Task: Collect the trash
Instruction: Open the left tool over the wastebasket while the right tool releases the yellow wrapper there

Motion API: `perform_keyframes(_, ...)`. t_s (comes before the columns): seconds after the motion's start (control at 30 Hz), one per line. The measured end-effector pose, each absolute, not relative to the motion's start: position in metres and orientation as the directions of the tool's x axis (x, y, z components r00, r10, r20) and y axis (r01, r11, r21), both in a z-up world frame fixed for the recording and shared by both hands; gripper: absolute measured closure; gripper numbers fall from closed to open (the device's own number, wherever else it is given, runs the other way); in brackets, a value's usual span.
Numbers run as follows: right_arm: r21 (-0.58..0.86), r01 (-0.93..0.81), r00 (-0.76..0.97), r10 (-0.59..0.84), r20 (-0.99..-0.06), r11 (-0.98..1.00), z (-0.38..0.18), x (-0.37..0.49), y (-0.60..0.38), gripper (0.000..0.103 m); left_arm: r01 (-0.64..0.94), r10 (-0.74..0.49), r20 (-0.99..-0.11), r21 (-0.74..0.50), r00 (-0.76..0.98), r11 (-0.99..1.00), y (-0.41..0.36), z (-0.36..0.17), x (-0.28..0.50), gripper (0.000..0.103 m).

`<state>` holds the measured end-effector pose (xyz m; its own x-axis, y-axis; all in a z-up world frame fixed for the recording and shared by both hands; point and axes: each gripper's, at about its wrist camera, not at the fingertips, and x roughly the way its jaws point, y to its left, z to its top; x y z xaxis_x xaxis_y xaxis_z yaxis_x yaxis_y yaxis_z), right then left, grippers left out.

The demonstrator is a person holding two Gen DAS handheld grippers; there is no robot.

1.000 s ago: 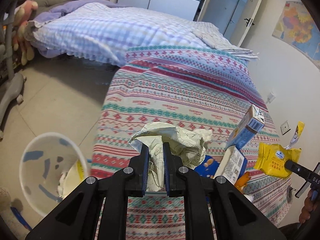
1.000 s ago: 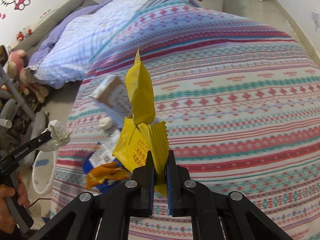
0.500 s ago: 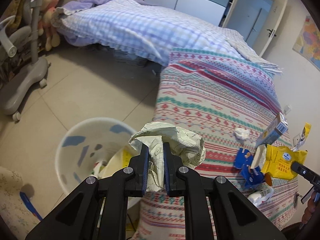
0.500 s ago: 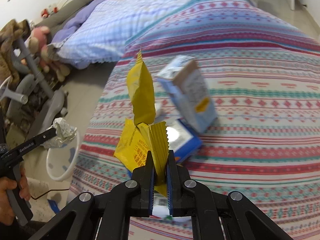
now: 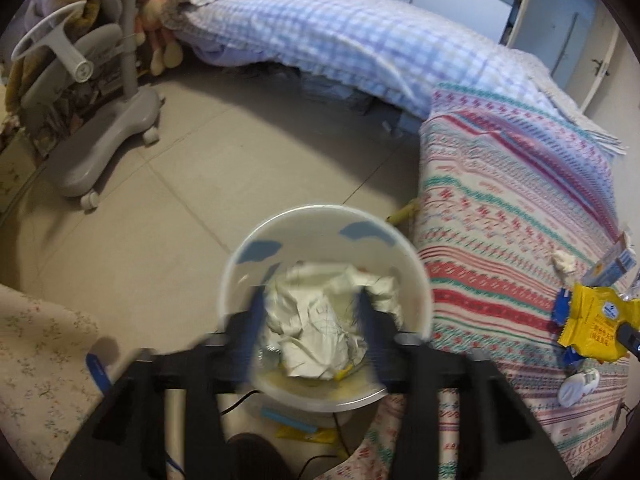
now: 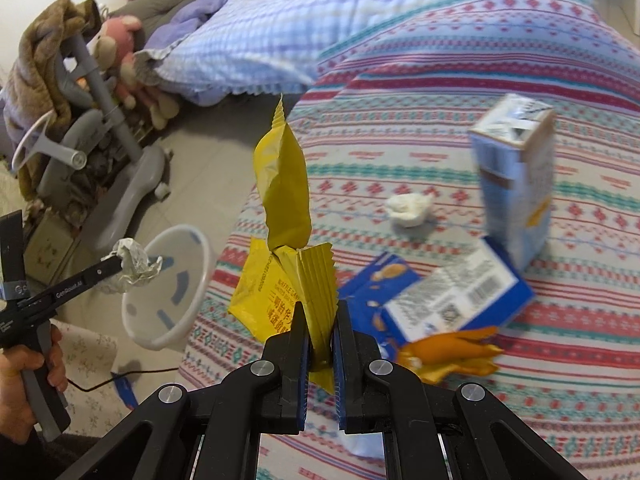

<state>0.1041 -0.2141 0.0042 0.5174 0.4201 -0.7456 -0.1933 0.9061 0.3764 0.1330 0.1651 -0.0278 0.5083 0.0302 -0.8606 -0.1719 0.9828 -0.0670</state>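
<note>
Over the bin: the left gripper (image 5: 310,320) points steeply down above the white bin (image 5: 416,264), which stands on the floor against the side of the bed.
Left jaws: opening, spread wide; the crumpled paper ball (image 5: 320,320) lies between them over the bin's mouth, and motion blur hides whether the pads touch it.
Paper ball: a rough lump with no clear long axis; in the right wrist view it shows at the tip of the left gripper (image 6: 120,266), beside the bin (image 6: 200,276).
Right jaws: the right gripper (image 6: 320,336) is pinched narrow on the lower edge of a yellow snack wrapper (image 6: 286,216).
Wrapper axis: it stands upright out of the jaws, long axis along the fingers.
Key relation: from the right jaws the bin lies to the left and lower, past the bed's edge; the left hand (image 6: 20,384) is the nearer one, already over it.
Judgement: the wrapper probably goes to the bin next.
Bed: a striped patterned cover (image 6: 440,160) carries the remaining trash: a blue carton (image 6: 516,184), a flattened blue box (image 6: 440,300), an orange wrapper (image 6: 452,354) and a white tissue wad (image 6: 408,208).
Room: grey tiled floor (image 5: 200,160), a grey wheeled chair base (image 5: 100,148), a checked quilt (image 5: 340,36) and soft toys (image 6: 116,48).
</note>
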Motion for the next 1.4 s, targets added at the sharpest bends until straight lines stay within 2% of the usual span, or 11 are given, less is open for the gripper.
perform_keyframes(0.03, 0.376, -0.199, 0.513, 0.423, -0.747, 0.905, 0.003, 0.105, -0.210, 0.094, -0.188, 0.049, -0.858, -0.056, 0.511, 0.981, 0.169, -0.027, 0.131, 0.019)
perform_keyframes(0.2, 0.360, -0.229, 0.497, 0.426, -0.756, 0.905, 0.001, 0.110, -0.184, 0.094, -0.203, 0.070, -0.858, -0.041, 0.508, 0.978, 0.182, -0.023, 0.127, 0.014)
perform_keyframes(0.47, 0.316, -0.283, 0.468, 0.418, -0.779, 0.906, -0.006, 0.117, -0.136, 0.094, -0.233, 0.118, -0.863, 0.001, 0.491, 0.972, 0.206, -0.021, 0.119, 0.014)
perform_keyframes(0.9, 0.316, -0.368, 0.434, 0.462, -0.773, 0.874, -0.014, 0.144, -0.040, 0.094, -0.283, 0.096, -0.860, -0.058, 0.501, 0.957, 0.233, -0.013, 0.117, 0.014)
perform_keyframes(1.1, 0.316, -0.382, 0.430, 0.470, -0.771, 0.868, -0.015, 0.154, -0.019, 0.089, -0.282, 0.089, -0.858, -0.067, 0.506, 0.957, 0.233, -0.012, 0.117, 0.014)
perform_keyframes(1.13, 0.318, -0.385, 0.430, 0.473, -0.769, 0.866, -0.016, 0.155, -0.017, 0.086, -0.282, 0.089, -0.858, -0.067, 0.507, 0.957, 0.234, -0.012, 0.117, 0.014)
perform_keyframes(1.17, 0.319, -0.386, 0.427, 0.474, -0.770, 0.866, -0.016, 0.156, -0.015, 0.069, -0.282, 0.090, -0.857, -0.067, 0.507, 0.957, 0.234, -0.011, 0.116, 0.014)
perform_keyframes(1.23, 0.340, -0.379, 0.410, 0.485, -0.772, 0.861, -0.017, 0.158, -0.014, 0.043, -0.282, 0.090, -0.857, -0.067, 0.508, 0.957, 0.233, -0.012, 0.116, 0.014)
perform_keyframes(1.4, 0.307, -0.375, 0.435, 0.459, -0.775, 0.875, -0.012, 0.153, -0.020, 0.041, -0.273, 0.090, -0.859, -0.060, 0.504, 0.960, 0.229, -0.013, 0.117, 0.014)
